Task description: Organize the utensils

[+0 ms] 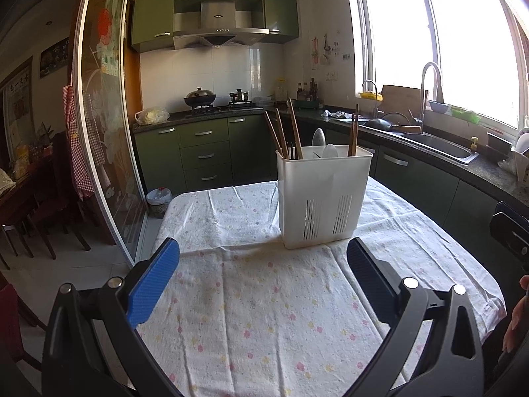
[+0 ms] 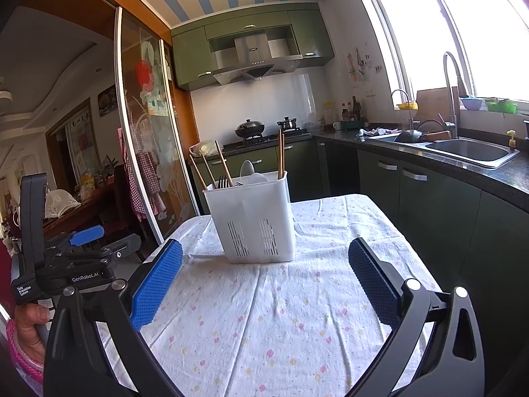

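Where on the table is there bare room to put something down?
The floral cloth is bare between the white utensil holder and both open grippers, left gripper and right gripper. A bare strip lies left of the holder too. Only the holder is crowded, with chopsticks, forks and spoons.

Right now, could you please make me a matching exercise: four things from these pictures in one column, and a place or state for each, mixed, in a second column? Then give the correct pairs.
Things:
1. chopsticks
2. holder
3. wok
4. left gripper

Places or states:
A. on the stove
B. open, holding nothing
C. standing in the holder, tips leaning out
D. on the flowered cloth

Pairs: 1-C, 2-D, 3-A, 4-B
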